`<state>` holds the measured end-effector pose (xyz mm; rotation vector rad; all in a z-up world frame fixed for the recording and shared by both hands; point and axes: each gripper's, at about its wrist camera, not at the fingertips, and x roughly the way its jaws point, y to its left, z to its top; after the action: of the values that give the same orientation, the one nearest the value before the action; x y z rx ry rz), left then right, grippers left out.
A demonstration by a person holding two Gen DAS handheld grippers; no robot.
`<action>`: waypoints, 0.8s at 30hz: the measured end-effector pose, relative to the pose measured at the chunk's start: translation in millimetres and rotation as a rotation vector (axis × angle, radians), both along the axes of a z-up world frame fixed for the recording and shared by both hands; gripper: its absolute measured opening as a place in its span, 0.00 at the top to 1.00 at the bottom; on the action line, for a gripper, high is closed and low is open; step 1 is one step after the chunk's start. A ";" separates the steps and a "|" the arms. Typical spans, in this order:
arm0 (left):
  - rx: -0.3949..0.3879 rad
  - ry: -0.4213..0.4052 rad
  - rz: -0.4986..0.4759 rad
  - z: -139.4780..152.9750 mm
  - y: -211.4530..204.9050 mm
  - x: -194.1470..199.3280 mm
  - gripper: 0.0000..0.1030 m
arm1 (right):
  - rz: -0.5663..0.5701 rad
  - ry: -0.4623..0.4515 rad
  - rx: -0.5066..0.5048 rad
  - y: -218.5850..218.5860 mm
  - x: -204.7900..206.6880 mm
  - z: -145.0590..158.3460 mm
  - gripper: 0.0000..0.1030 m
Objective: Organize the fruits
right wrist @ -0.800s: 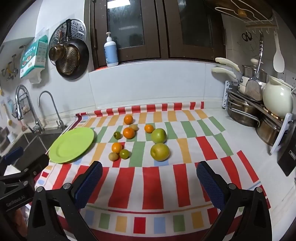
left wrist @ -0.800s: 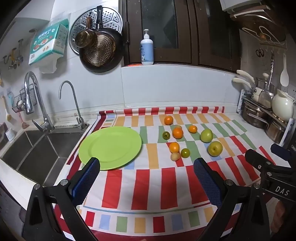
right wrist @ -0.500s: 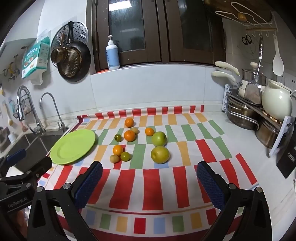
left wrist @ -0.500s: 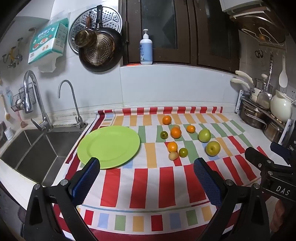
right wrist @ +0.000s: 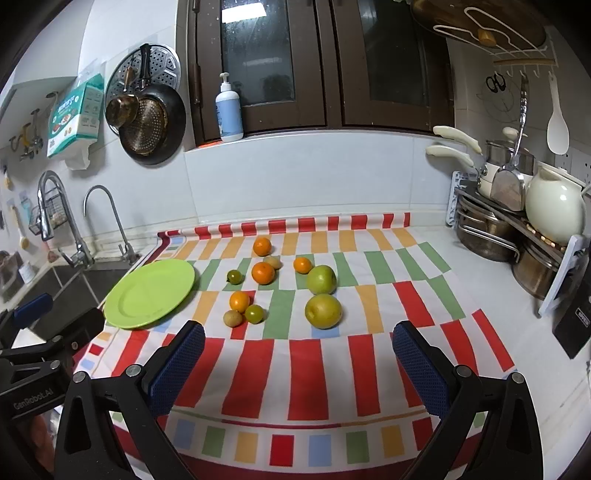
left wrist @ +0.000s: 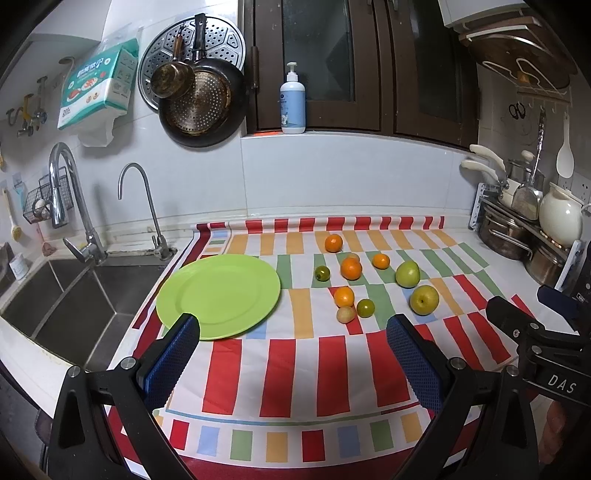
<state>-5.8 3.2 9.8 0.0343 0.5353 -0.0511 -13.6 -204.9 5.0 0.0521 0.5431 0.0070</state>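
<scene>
Jaws spread wide and empty, the left gripper (left wrist: 291,343) and right gripper (right wrist: 297,347) hang slightly farther back than a moment ago, the fruits (right wrist: 263,273) untouched just right of the bare green plate (left wrist: 218,291), sorting unstarted.

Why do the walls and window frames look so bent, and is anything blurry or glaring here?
Left wrist view: fisheye bending curves the window frame, corners go black, fruit stays sharp. Right wrist view: same curving, a lamp's reflection glares in the window glass, soft shadows sit under the open tongs.
</scene>
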 end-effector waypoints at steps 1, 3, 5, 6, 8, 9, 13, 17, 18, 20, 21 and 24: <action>-0.001 0.001 0.000 0.6 0.1 0.6 0.00 | 0.000 0.001 -0.002 0.4 0.1 0.4 0.01; 0.000 0.001 0.000 0.7 -0.2 0.6 0.00 | 0.003 0.002 0.000 1.1 0.6 1.1 0.01; 0.002 0.000 -0.001 0.4 -0.2 0.3 0.00 | 0.004 0.005 0.000 0.9 1.2 1.6 0.01; 0.002 0.000 -0.001 1.2 -0.6 0.4 0.00 | 0.004 0.004 0.001 1.4 1.2 1.5 0.01; 0.007 -0.001 -0.002 2.6 -1.7 1.0 0.00 | 0.006 0.007 0.004 1.2 2.2 2.0 0.01; 0.007 0.000 -0.002 3.3 -2.3 1.6 0.00 | 0.006 0.006 0.004 1.2 2.4 2.0 0.01; 0.005 -0.001 -0.004 3.5 -2.9 1.5 0.00 | 0.004 0.003 0.003 0.9 2.6 2.0 0.01; 0.006 -0.003 -0.004 4.5 -4.0 1.7 0.00 | 0.005 0.001 0.005 -0.2 2.9 2.1 0.01; 0.006 -0.003 -0.004 4.8 -4.4 1.9 0.00 | 0.004 0.001 0.005 -0.1 3.1 2.2 0.00; 0.005 -0.004 -0.007 5.1 -4.4 2.2 0.00 | 0.007 0.002 0.006 -0.6 2.9 2.1 0.01; 0.006 -0.003 -0.006 5.0 -4.4 2.4 0.00 | 0.006 0.000 0.006 -0.3 2.6 1.8 0.01; 0.006 -0.004 -0.005 4.7 -4.8 2.1 0.00 | 0.005 0.001 0.005 -0.1 2.6 2.0 0.01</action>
<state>-3.7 -1.6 14.4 0.0413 0.5314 -0.0549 -11.0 -205.1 7.0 0.0560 0.5443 0.0137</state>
